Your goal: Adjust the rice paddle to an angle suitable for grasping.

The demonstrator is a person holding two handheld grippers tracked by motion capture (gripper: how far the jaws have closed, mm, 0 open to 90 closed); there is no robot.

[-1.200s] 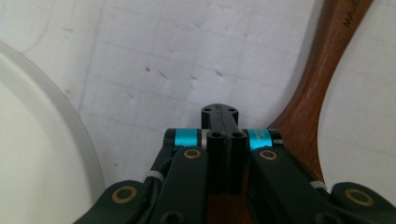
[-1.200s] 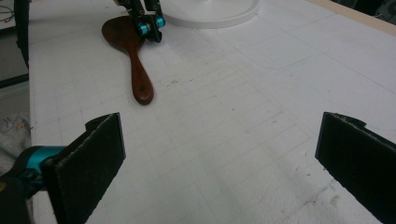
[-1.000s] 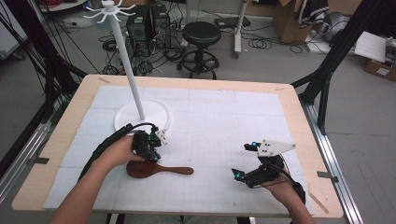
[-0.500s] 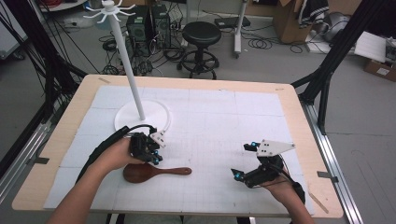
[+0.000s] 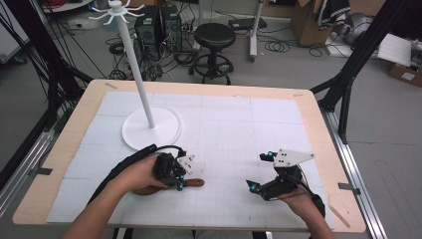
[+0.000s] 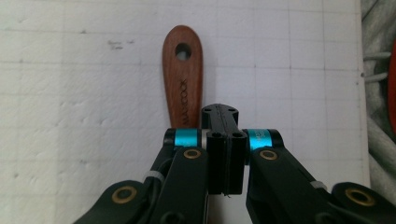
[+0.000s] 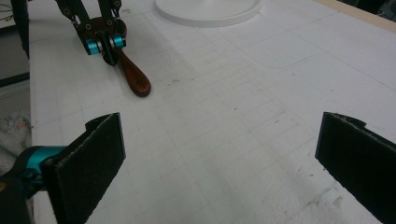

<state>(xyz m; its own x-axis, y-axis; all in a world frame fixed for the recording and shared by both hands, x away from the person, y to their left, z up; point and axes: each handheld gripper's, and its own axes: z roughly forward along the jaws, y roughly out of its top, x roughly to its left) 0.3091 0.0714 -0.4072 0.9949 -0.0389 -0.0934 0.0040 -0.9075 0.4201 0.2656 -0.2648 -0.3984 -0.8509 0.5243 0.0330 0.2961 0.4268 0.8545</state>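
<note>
A dark wooden spoon [image 5: 195, 182] lies flat on the white mat near the table's front, with a hole in its handle end [image 6: 183, 79]. My left gripper [image 5: 180, 185] hangs just over the handle with its jaws pressed together and nothing between them. In the left gripper view its tips [image 6: 219, 112] sit beside the handle's right edge. The right gripper view shows the left gripper [image 7: 106, 44] over the spoon [image 7: 135, 77]. My right gripper [image 5: 260, 171] rests to the right, open wide and empty, its pads [image 7: 93, 154] far apart.
A white hook stand [image 5: 137, 64] rises from a round base [image 5: 166, 134] at the mat's back left, also in the right gripper view as base [image 7: 205, 11]. The wooden table rim [image 5: 318, 119] frames the mat. A black stool [image 5: 214, 35] and cables sit on the floor behind.
My left hand has moved toward the front and right, from beside the stand's base to over the spoon's handle. The right gripper has stayed in place.
</note>
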